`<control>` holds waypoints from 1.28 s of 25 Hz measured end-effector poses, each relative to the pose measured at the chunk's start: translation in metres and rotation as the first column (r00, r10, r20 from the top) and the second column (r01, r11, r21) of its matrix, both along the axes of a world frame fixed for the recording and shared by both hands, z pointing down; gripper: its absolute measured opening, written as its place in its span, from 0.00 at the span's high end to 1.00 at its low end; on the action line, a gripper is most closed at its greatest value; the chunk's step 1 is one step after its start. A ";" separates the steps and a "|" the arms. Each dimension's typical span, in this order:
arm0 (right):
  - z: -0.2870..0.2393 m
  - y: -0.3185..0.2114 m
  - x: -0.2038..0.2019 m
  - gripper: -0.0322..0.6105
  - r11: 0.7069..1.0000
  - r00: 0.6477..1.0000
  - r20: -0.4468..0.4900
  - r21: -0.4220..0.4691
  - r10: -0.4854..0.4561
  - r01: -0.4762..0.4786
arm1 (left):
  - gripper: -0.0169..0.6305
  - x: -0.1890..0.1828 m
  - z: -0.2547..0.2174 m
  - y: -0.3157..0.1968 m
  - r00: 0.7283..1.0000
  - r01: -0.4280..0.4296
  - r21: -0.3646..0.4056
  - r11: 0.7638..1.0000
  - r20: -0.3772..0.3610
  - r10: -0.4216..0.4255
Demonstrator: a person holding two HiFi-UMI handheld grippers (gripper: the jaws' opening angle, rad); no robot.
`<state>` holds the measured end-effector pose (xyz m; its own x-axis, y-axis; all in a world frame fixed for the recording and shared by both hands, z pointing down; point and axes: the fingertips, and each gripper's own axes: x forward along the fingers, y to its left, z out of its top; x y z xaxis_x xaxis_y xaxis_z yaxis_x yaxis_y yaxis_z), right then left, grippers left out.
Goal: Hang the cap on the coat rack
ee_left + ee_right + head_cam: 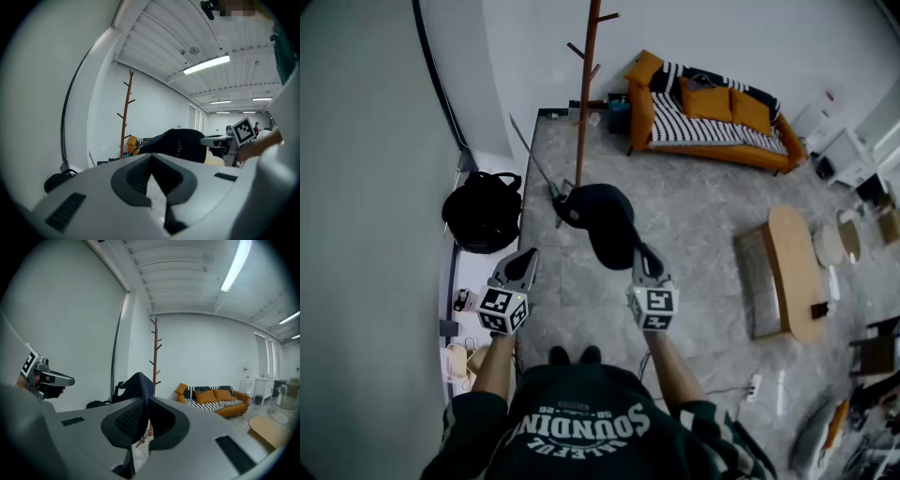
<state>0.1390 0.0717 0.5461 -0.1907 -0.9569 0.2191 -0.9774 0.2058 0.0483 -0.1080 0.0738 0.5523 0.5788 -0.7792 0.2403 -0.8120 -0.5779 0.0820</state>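
While the right tongs (645,258) pinch the cap (605,220) by its brim, presenting it toward the coat rack (584,94) ahead, the left tongs (523,262) sit closed, empty.

Lounge-like room: orange sofa (712,117) with striped seat, low wooden coffee table (797,272), coat rack (586,84) beyond the fingers (521,266), stone-tile floor (694,216), strip light (206,64) overhead.

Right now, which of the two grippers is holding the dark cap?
The right gripper: its jaws are shut on the edge of the cap. The left gripper beside it has its jaws together with nothing between them.
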 end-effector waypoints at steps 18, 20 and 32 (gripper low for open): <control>0.000 0.001 0.002 0.93 0.999 0.999 0.025 0.007 -0.031 0.031 | 0.97 0.012 0.004 0.003 1.000 0.005 -0.018 1.000 0.000 -0.005; 0.000 0.001 0.005 0.92 0.999 0.999 0.029 0.007 -0.034 0.034 | 0.98 0.013 0.004 0.003 1.000 0.009 -0.018 1.000 0.001 -0.009; 0.002 0.001 0.023 0.93 0.998 0.996 0.053 0.020 -0.065 0.064 | 0.97 0.028 0.002 0.008 0.999 0.033 -0.005 0.999 0.013 -0.033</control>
